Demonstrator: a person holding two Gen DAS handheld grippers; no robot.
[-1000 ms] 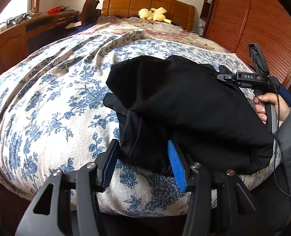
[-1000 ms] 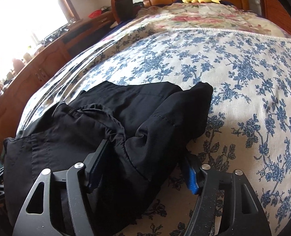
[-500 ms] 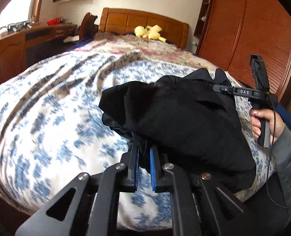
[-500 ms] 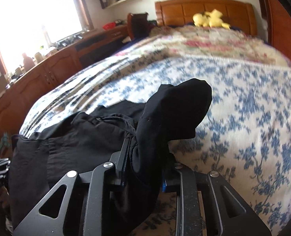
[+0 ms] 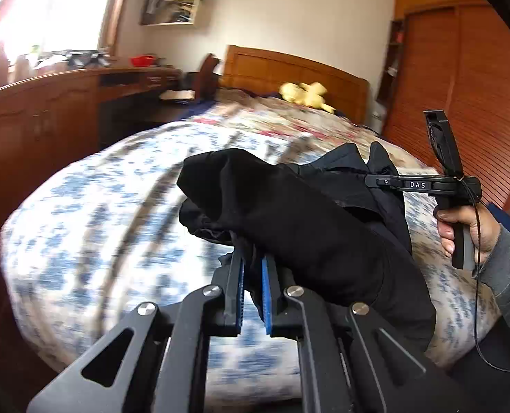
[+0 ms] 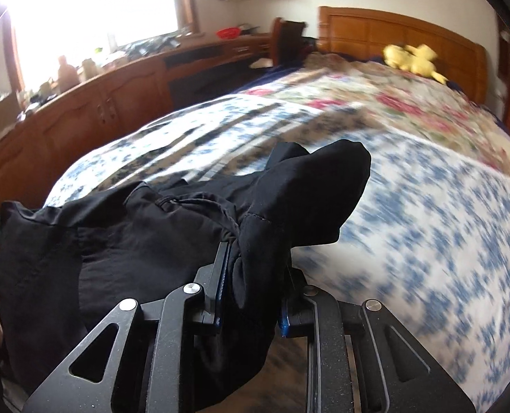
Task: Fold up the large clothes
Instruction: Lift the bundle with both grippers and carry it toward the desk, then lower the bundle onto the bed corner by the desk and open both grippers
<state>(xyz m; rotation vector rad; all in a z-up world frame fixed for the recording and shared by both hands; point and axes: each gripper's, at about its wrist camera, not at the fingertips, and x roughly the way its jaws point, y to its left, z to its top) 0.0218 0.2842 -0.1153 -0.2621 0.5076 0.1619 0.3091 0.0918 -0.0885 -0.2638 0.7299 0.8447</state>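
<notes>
A black garment (image 5: 310, 227) hangs bunched between my two grippers, lifted above the blue-flowered bedspread (image 5: 100, 227). My left gripper (image 5: 253, 268) is shut on a fold at its near left edge. My right gripper (image 6: 255, 268) is shut on a thick bunch of the garment (image 6: 144, 237) at its other end. In the left wrist view the right gripper (image 5: 378, 180) shows at the far side of the cloth, its fingertips buried in the fabric. The bed is blurred by motion.
A wooden headboard (image 5: 289, 72) with a yellow plush toy (image 5: 304, 93) is at the far end of the bed. A long wooden cabinet (image 5: 41, 117) runs along the left under a window. A wooden wardrobe (image 5: 461, 96) stands on the right.
Both grippers went from open around the garment's edges to shut on it. They have since lifted the garment up off the bedspread.
</notes>
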